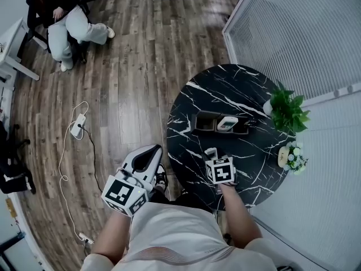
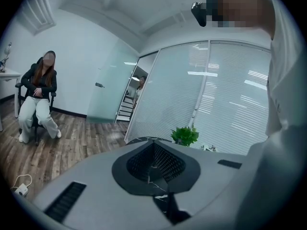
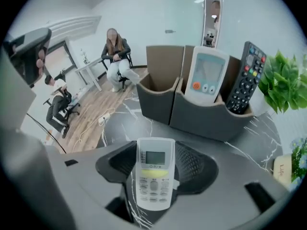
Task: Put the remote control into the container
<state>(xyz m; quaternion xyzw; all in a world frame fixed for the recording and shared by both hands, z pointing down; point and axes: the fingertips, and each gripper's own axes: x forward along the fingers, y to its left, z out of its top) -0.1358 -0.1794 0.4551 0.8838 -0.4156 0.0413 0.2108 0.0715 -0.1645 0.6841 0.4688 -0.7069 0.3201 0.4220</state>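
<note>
A white remote control with a small screen stands between the mesh pads of my right gripper, which is shut on its sides just above the black marble table. In the head view this gripper hangs over the table's near part. Beyond it stands the dark grey container with three compartments. Its left one is empty, the middle one holds a white remote, and the right one a black remote. My left gripper is off the table's left edge, shut and empty.
A green potted plant and a small flower pot stand at the table's right side. A person sits on a chair across the wooden floor. A power strip with cable lies on the floor. A blind-covered glass wall runs behind the table.
</note>
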